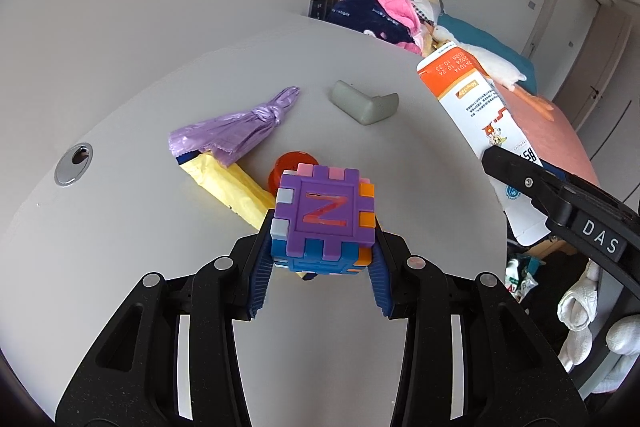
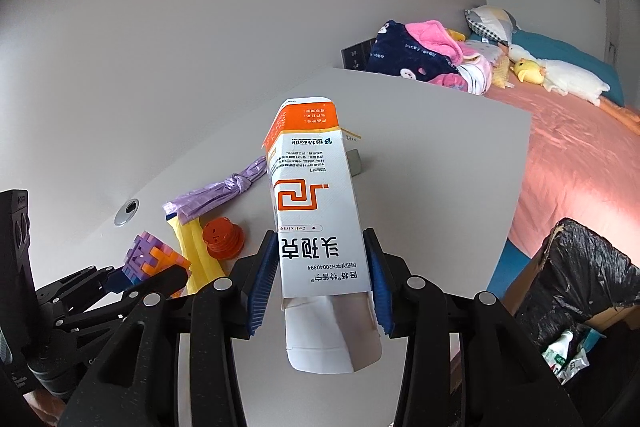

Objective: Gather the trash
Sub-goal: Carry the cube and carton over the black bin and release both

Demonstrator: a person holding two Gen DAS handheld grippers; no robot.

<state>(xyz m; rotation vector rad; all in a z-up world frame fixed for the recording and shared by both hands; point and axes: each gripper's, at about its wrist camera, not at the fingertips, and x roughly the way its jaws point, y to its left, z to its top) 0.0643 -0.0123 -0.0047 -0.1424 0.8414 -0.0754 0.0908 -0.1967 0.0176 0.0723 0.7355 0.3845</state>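
Right tool point(image 2: 320, 281) is clamping the carton point(image 2: 316, 211) above the table point(image 2: 440, 179); left tool point(image 1: 320, 259) is clamping the cube point(image 1: 324, 219). Carton's long axis is running near to far, open flap nearest. Risk: thin walls may be buckling, so it could slip out before the bin point(image 2: 576, 267), near right.

white-orange carton point(image 2: 320, 227): open-ended, lifted, tilted | puzzle cube point(image 1: 325, 219): multicoloured, purple face up, lifted

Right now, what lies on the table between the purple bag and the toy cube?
A yellow packet and an orange cap lie between the purple bag and the toy cube, seen in the left wrist view.
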